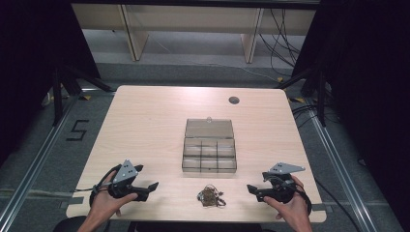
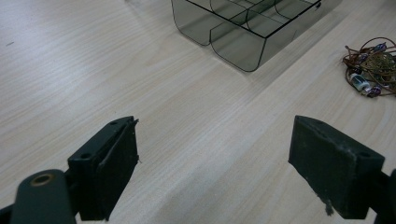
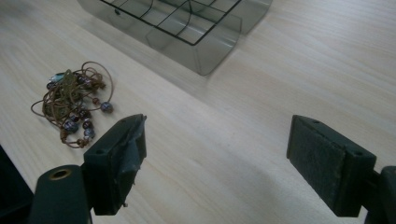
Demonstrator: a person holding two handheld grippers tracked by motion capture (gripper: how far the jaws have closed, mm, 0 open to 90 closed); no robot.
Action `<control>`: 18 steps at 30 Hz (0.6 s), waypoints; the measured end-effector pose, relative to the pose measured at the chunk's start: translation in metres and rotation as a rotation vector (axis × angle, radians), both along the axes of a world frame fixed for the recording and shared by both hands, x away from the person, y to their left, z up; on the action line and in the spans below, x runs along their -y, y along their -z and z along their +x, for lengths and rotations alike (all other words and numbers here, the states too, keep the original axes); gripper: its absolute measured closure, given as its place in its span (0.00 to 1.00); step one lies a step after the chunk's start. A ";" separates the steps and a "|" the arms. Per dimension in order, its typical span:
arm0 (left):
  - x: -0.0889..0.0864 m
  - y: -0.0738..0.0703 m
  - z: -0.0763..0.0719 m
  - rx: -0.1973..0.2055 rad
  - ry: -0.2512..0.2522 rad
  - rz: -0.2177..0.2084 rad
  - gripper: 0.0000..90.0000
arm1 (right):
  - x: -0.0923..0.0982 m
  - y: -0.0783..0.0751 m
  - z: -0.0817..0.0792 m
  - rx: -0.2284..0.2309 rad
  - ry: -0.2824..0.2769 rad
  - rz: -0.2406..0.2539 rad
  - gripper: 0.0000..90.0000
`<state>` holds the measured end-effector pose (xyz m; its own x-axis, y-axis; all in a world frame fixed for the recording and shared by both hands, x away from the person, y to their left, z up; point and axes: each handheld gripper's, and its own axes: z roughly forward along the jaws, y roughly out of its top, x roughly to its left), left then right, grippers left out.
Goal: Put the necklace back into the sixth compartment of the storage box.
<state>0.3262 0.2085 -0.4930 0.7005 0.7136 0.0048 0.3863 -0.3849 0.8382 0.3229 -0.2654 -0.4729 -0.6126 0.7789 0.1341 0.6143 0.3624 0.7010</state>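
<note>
A tangle of brown cord with beads (image 1: 210,197) lies near the table's front edge, between my two grippers. Behind it stands a clear smoky compartment box (image 1: 210,151) with its lid folded back. My left gripper (image 1: 153,186) rests at the front left, open, with nothing between its jaws. In the left gripper view (image 2: 215,163) the box (image 2: 243,28) is ahead and the beaded cord (image 2: 371,67) lies far right. My right gripper (image 1: 251,189) sits at the front right, open and empty. In the right gripper view (image 3: 215,163) the beaded cord (image 3: 74,105) is just left of the left jaw.
The light wooden table (image 1: 145,125) has a round cable hole (image 1: 234,100) at the back right. Black stands and cables flank the table on the floor. A person's hands (image 1: 109,205) hold both grippers at the near edge.
</note>
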 end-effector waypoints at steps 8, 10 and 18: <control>0.001 0.000 -0.001 -0.001 -0.005 -0.011 0.17 | -0.015 -0.003 0.000 -0.026 -0.050 -0.009 0.22; 0.001 0.000 -0.001 -0.002 -0.006 0.002 0.17 | -0.020 0.000 0.000 -0.013 -0.039 0.022 0.22; 0.001 0.000 -0.001 -0.004 -0.001 -0.002 0.17 | -0.039 -0.007 0.001 -0.053 -0.119 -0.034 0.20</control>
<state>0.3252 0.2077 -0.4925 0.6998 0.7143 0.0008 0.3900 -0.3830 0.8374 0.3239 -0.2267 -0.4658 -0.6935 0.7060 0.1437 0.6015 0.4574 0.6550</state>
